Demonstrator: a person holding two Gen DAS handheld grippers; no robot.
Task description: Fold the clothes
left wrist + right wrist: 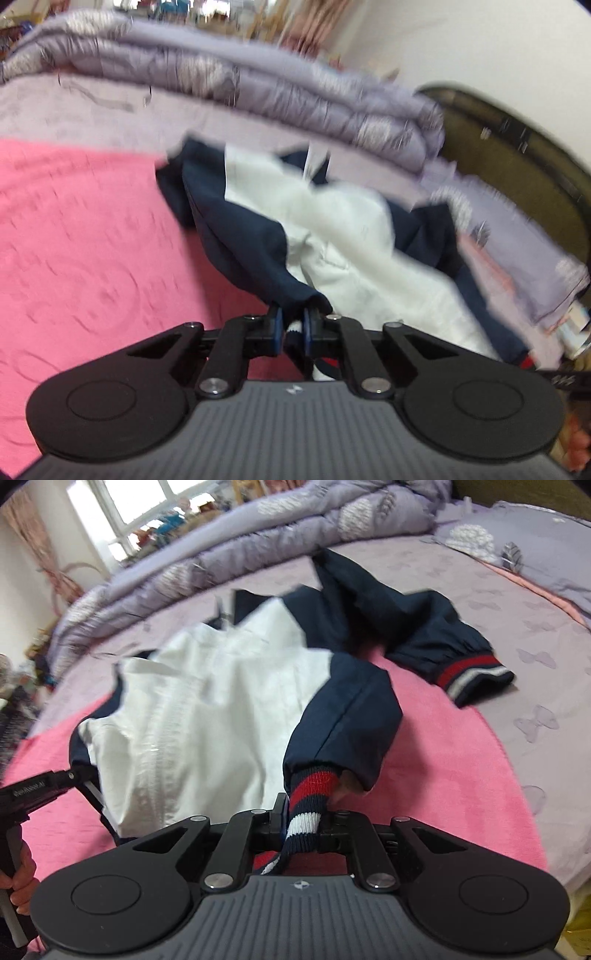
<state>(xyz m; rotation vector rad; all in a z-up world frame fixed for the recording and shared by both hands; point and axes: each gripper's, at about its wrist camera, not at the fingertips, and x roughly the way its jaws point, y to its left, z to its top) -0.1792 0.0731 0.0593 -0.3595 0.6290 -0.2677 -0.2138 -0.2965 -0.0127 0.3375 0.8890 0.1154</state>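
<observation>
Both fingers pinching jacket (207, 686): left fingers (293, 325) on navy hem, right fingers (303, 812) on striped cuff (310, 794). Risk: slick fabric slipping free mid-fold.

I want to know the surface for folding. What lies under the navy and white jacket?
Under the jacket lies a pink blanket, which is spread over a lilac bed sheet. How far the blanket reaches below the jacket is covered.
</observation>
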